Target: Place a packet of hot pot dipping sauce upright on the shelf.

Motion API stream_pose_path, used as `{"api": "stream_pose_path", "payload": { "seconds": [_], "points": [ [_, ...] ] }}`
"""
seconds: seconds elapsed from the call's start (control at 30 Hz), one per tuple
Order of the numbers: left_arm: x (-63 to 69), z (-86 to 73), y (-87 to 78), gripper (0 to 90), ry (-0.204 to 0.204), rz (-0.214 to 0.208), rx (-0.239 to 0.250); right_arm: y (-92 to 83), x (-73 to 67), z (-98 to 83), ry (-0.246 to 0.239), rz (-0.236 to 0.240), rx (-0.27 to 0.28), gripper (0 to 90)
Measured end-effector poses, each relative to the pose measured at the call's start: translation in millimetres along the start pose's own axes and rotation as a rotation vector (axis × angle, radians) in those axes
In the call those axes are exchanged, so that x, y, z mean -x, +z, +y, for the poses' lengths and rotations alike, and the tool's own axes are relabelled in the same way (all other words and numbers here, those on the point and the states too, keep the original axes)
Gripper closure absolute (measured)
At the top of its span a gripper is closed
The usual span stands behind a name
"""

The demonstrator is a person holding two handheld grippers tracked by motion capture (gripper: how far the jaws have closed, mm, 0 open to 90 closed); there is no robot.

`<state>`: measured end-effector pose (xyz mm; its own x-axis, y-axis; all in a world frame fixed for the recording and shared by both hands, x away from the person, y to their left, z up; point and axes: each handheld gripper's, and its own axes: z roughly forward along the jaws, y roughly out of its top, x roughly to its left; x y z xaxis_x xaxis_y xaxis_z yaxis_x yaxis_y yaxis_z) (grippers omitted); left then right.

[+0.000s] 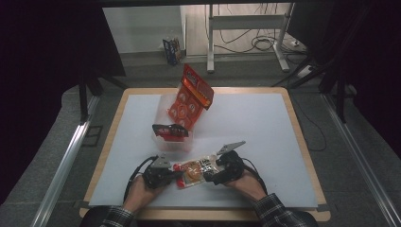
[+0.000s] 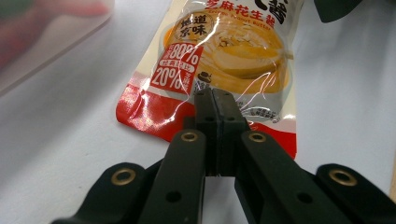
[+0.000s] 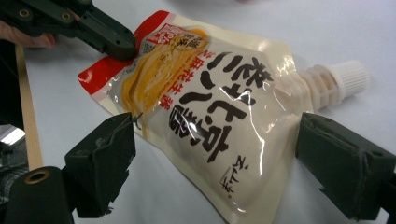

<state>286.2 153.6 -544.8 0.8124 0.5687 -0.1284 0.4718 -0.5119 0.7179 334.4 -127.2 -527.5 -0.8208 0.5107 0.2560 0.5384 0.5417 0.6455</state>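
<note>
Between right claw (image 3: 212,154) jaws, sauce pouch (image 3: 205,107)

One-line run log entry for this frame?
left gripper: shut on sauce pouch bottom edge | right gripper: open, fingers straddling pouch | pouch flat on table

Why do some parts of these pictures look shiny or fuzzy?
Left gripper view: glare streaks the sauce pouch, and the clear box at top left is blurred. Right gripper view: highlights on the pouch. High view: dark surroundings, bright table.
</note>
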Motion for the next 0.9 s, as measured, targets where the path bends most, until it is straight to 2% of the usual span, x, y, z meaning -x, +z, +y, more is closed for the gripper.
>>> {"api": "stream_pose_path", "payload": {
  "seconds": [0.17,0.23,0.37,0.47,0.57,0.7,0.9],
  "points": [
    [-0.1,0.0,0.0,90.0,-0.002,-0.001,0.000,1.1,2.1,1.2,0.026,0.020,0.013,12.1],
    [-0.1,0.2,-0.1,90.0,0.001,0.000,-0.002,1.6,0.9,2.1,0.014,0.009,0.008,13.1],
    [0.7,0.7,-0.3,90.0,0.006,0.006,-0.006,-2.5,3.5,6.7,-0.031,-0.051,0.016,16.5],
    [0.5,0.7,-0.3,90.0,0.002,0.005,-0.007,-3.9,9.7,10.5,-0.046,-0.106,0.037,11.7],
    [0.5,0.8,-0.3,90.0,0.002,0.005,-0.007,-0.5,17.5,14.4,-0.030,-0.091,0.049,8.9],
    [0.3,0.6,-0.3,90.0,-0.001,0.004,-0.006,9.4,24.5,15.8,-0.027,-0.071,0.018,7.0],
    [1.3,0.1,-0.1,90.0,-0.004,0.009,-0.003,12.4,24.7,19.9,-0.007,-0.035,0.021,7.7]
  ]
}}
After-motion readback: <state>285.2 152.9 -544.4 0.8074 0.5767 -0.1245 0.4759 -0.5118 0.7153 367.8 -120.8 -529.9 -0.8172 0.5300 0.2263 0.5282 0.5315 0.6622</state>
